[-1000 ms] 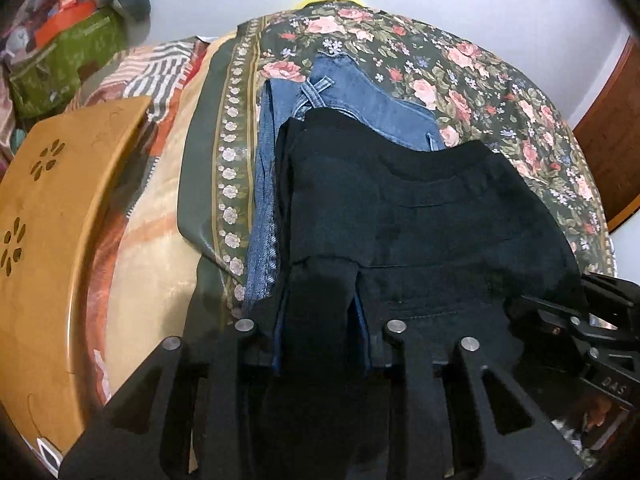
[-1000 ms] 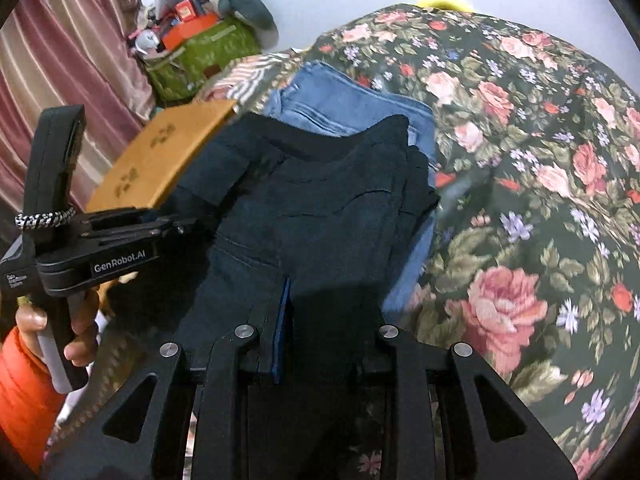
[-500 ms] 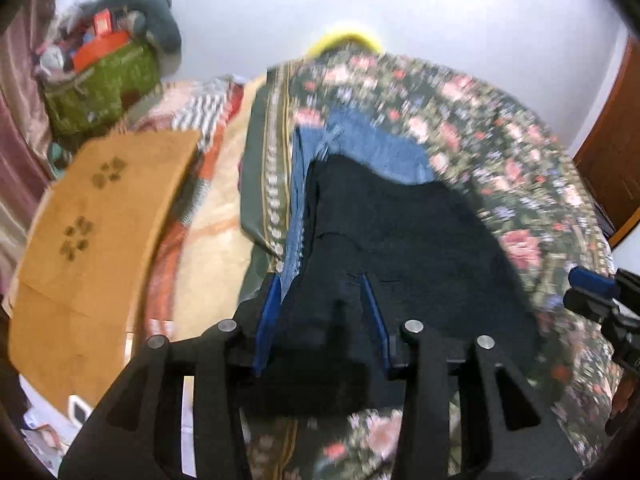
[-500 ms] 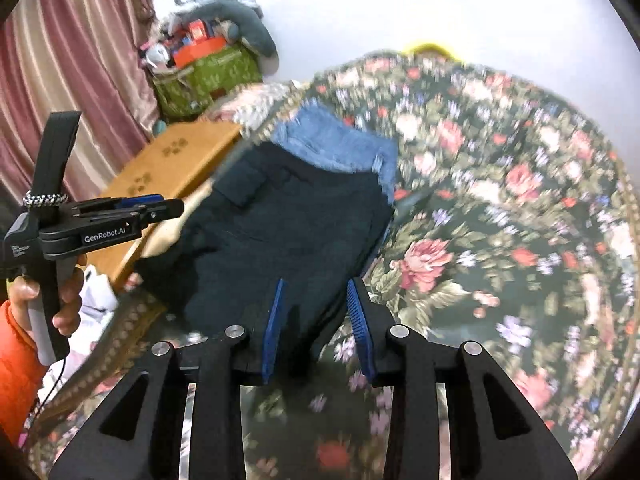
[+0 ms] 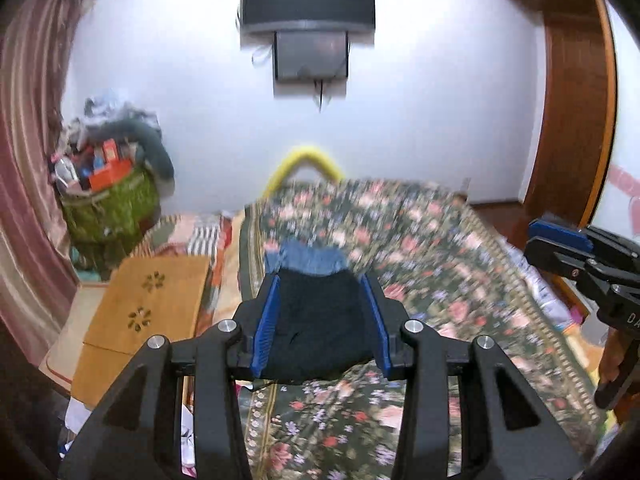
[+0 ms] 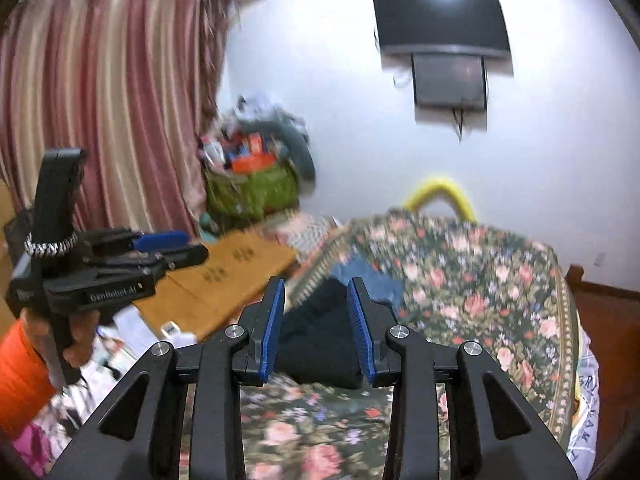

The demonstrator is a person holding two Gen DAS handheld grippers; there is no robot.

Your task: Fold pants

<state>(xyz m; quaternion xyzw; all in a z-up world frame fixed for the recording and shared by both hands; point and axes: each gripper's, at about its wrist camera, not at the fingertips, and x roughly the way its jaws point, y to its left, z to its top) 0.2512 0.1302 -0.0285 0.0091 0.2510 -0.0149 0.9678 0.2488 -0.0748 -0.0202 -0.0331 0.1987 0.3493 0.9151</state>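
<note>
The folded black pants (image 5: pixel 320 320) lie on the floral bedspread (image 5: pixel 440 280), on top of folded blue jeans (image 5: pixel 310 258). They also show in the right wrist view (image 6: pixel 320 340), with the jeans (image 6: pixel 372 280) behind. My left gripper (image 5: pixel 322 320) is open and empty, raised well back from the pants. My right gripper (image 6: pixel 316 328) is open and empty, also pulled back. Each gripper shows in the other's view, the right one at the right edge (image 5: pixel 568 248) and the left one at the left (image 6: pixel 120 268).
A wooden board (image 5: pixel 148 300) lies left of the bed. A green bag of clutter (image 5: pixel 108 196) stands by the striped curtain (image 6: pixel 108 100). A TV (image 5: pixel 308 0) hangs on the wall. A wooden door frame (image 5: pixel 572 100) is at the right.
Both grippers let go of the black pants, opened, and pulled back and up from the bed. The pants stay folded on the jeans.
</note>
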